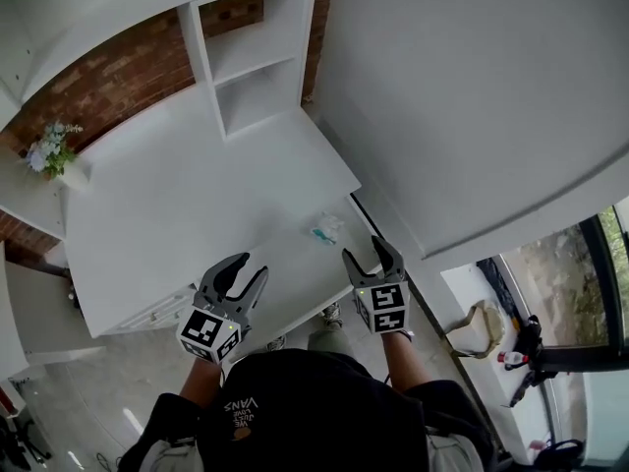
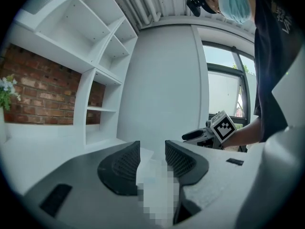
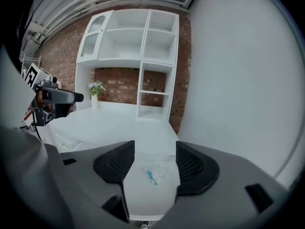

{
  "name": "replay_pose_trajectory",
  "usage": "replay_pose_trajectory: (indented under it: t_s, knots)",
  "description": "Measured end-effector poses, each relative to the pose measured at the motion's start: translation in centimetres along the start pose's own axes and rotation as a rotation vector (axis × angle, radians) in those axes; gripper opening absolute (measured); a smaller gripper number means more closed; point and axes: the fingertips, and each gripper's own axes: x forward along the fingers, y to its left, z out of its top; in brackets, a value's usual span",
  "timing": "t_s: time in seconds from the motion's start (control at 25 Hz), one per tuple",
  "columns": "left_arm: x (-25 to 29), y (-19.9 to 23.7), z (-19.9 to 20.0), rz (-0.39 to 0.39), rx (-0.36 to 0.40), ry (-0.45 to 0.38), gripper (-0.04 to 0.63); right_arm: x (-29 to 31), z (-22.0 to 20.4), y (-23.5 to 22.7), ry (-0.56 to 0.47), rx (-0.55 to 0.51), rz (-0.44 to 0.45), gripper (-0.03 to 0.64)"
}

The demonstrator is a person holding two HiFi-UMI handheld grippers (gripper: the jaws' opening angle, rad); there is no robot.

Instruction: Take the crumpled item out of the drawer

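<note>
The desk (image 1: 197,205) is bare across its middle, with open room from its front edge back to the shelf unit (image 1: 257,62), which blocks the desk's rear right. A vase of flowers (image 1: 54,153) stands at the desk's rear left. The wall (image 1: 472,96) closes in along the desk's right side. Near the desk's front right the crumpled item (image 1: 326,228) lies alone, open from above and from the front.

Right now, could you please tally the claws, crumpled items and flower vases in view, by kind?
Claws: 2, the left claw and the right claw, both open
Crumpled item: 1
Flower vase: 1
Total: 4
</note>
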Motion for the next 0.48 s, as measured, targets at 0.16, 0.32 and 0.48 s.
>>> replay_pose_trajectory:
  t_s: [0.16,0.32,0.48]
  knots:
    - [1.9,0.7,0.0,0.07,-0.022,-0.001,0.146,3.7,-0.9,-0.7,0.046,-0.044,0.081,0.249]
    - [3.5,1.2,-0.6,0.126,-0.049,0.012,0.146,7.3,-2.3,-1.0,0.105,-0.124,0.157,0.249]
    - [5.2,1.6,-0.8,0.167,-0.061,0.017,0.146,10.8,-4.2,-0.9,0.157,-0.188,0.225,0.249]
